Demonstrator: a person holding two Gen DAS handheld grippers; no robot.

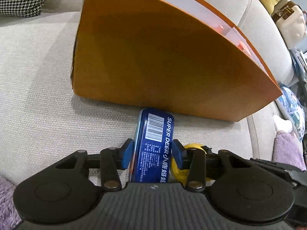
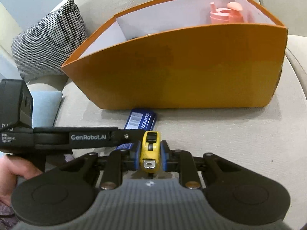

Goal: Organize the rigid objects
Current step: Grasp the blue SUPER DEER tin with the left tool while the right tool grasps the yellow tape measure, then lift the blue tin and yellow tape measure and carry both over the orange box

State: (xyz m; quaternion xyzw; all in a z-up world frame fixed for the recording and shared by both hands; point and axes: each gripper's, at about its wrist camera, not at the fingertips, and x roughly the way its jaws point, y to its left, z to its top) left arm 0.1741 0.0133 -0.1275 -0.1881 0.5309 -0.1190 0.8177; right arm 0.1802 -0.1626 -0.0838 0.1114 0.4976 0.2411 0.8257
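Holding two things at once here, both low on the sofa in front of the orange box (image 2: 182,65). My left gripper (image 1: 152,153) has the blue tin (image 1: 153,145) standing on edge between its blue pads, which sit right against the tin's sides; I'd call that a grip, though a fresh one. The tin's far end noses up to the foot of the box wall straight ahead. If I lift now with the pads this close to the near end, the tin could pivot and drop, or catch on the wall. Just to the right, my right gripper (image 2: 148,153) is clamped narrow on the yellow tape measure (image 2: 150,151), firm on both flanks. The two grippers are nearly touching, so a careless swing could knock one load loose. The box rim stands high ahead of both; clip it and the box may tip on this soft seat. Inside, at the far right, a pink cup (image 2: 226,13) already sits. The surface is a beige woven sofa cushion (image 1: 38,95), springy I'd guess. A houndstooth pillow (image 2: 48,44) leans far left, a purple fluffy throw (image 1: 287,149) off right.
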